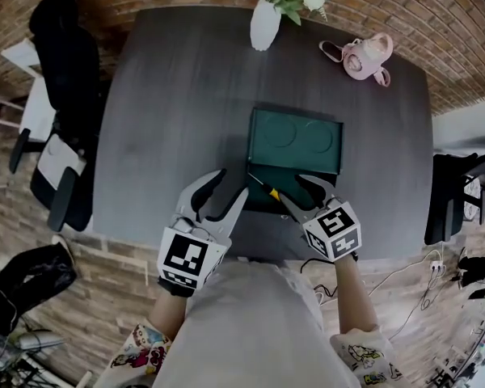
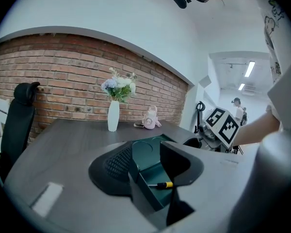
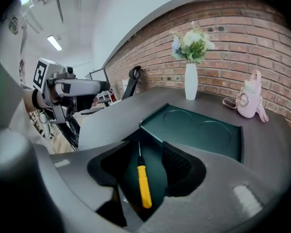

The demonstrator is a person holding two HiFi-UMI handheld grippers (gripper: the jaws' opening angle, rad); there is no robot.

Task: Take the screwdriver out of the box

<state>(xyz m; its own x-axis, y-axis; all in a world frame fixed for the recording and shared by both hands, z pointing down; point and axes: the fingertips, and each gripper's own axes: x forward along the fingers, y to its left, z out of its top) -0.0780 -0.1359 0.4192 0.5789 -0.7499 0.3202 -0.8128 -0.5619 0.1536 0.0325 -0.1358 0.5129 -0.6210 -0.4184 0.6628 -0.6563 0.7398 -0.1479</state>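
Head view puts my two grippers side by side at the near edge of the dark table (image 1: 170, 95), both forearms reaching in from 6 o'clock. The left gripper (image 1: 231, 182) tilts toward 1 o'clock and the right gripper (image 1: 293, 188) toward 11 o'clock, each with its marker cube facing up at me. Between them sits the green box (image 1: 262, 204), its lid (image 1: 295, 140) thrown back flat toward 12 o'clock.

I find the screwdriver (image 1: 268, 189) inside the box, with its yellow handle toward me and its thin shaft pointing to 11 o'clock. In the right gripper view the right gripper (image 3: 148, 149) has its claw spread wide. The screwdriver (image 3: 144, 183) lies lengthwise in the gap between the jaws, and neither pad presses on it as far as I can see. Nothing is gripped on that side.

In the left gripper view the left gripper (image 2: 146, 149) is also spread wide and holds nothing. The box's near wall (image 2: 145, 186) shows through the gap, and past it I see the screwdriver (image 2: 164, 184) resting low in the tray.

A white vase (image 1: 265, 24) of flowers stands at 12 o'clock from the box, well apart from it. A pink toy (image 1: 364, 56) lies at about 1 o'clock, and a black office chair (image 1: 65, 63) stands beside the table at 10 o'clock.
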